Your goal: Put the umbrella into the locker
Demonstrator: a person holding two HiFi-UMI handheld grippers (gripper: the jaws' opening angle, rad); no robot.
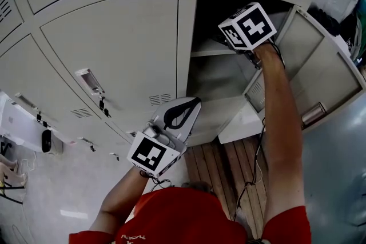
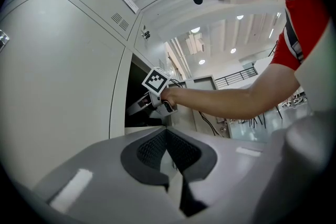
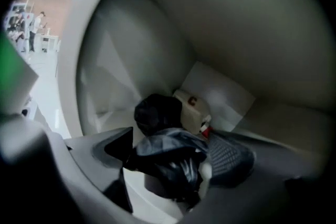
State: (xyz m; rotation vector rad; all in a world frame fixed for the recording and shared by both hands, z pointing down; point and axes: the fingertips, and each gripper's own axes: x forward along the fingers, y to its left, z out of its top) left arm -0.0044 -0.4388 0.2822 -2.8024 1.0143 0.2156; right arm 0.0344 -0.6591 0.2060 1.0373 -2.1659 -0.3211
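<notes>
Where the open locker stands, wooden planks floor the room

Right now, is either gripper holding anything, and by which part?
Nothing looks firmly held. The right gripper stands wide open inside the locker, the folded umbrella loose between its jaws. The left gripper is shut, empty.

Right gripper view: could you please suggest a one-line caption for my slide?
Right gripper inside the locker, jaws open, with the folded umbrella between them.
</notes>
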